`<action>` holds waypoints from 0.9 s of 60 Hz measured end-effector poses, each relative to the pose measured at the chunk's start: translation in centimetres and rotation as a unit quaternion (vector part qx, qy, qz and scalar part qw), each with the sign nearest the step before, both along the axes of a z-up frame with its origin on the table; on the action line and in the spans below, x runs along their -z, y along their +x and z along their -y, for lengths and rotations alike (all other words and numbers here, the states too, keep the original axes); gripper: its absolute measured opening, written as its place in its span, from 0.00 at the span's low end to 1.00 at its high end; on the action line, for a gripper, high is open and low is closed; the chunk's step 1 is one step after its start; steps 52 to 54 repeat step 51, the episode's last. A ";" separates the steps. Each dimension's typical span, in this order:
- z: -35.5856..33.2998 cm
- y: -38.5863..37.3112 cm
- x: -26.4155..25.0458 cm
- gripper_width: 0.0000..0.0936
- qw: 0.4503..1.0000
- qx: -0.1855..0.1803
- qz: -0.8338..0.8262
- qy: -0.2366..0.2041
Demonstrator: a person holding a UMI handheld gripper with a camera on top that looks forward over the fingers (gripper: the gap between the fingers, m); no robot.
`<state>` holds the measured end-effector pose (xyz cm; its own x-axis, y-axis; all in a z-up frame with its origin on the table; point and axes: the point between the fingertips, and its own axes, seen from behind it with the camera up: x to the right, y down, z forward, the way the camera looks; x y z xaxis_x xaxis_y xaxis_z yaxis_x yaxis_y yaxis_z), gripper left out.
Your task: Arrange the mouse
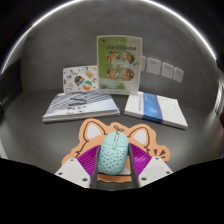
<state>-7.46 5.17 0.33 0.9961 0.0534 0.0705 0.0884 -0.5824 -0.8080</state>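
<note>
Tabletop, grey, plain; bears every item listed below.

Item 1: striped book, lying flat at 11 o'clock from the gripper, well beyond the fingers.

Item 2: white book with blue band, lying flat at 1 o'clock, level with item 1 and apart from it.

Item 3: upright booklet, green and white cover, standing at 12 o'clock behind both books, near the wall.

Item 4: small illustrated card, propped at 11 o'clock, just beside item 3.

Item 5: wall sockets, a row on the wall at 1 o'clock, behind item 3.

Item 6: fox-shaped mouse pad, orange and cream, ears pointing to 12 o'clock, lying just ahead of the fingers and partly under them.

Item 7: mouse, pale mint, lying on item 6. Long axis runs 12 to 6 o'clock, in line with the fingers. It sits between the 2 fingertips.

Item 8: gripper, fingers apart, 1 at each flank of the mouse. Whether the pink pads press its sides or leave a narrow gap cannot be told; the mouse looks to rest on its own on the pad.

Judgement: the mouse lies dead ahead at 12 o'clock and lengthwise, so closing across its narrow width would suit.
</note>
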 end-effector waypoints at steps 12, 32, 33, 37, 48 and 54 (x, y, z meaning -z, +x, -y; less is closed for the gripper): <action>-0.2 0.5 1.1 0.54 0.999 0.011 -0.045 0.010; 1.5 0.6 -3.9 0.90 0.995 0.003 -0.096 0.028; 1.9 0.8 -4.4 0.90 0.995 -0.002 -0.095 0.030; 4.0 1.9 -6.5 0.91 0.995 -0.016 -0.085 0.046; 13.2 6.0 -8.8 0.90 0.995 -0.070 -0.040 0.056; 15.6 7.1 -8.9 0.90 0.995 -0.077 -0.045 0.054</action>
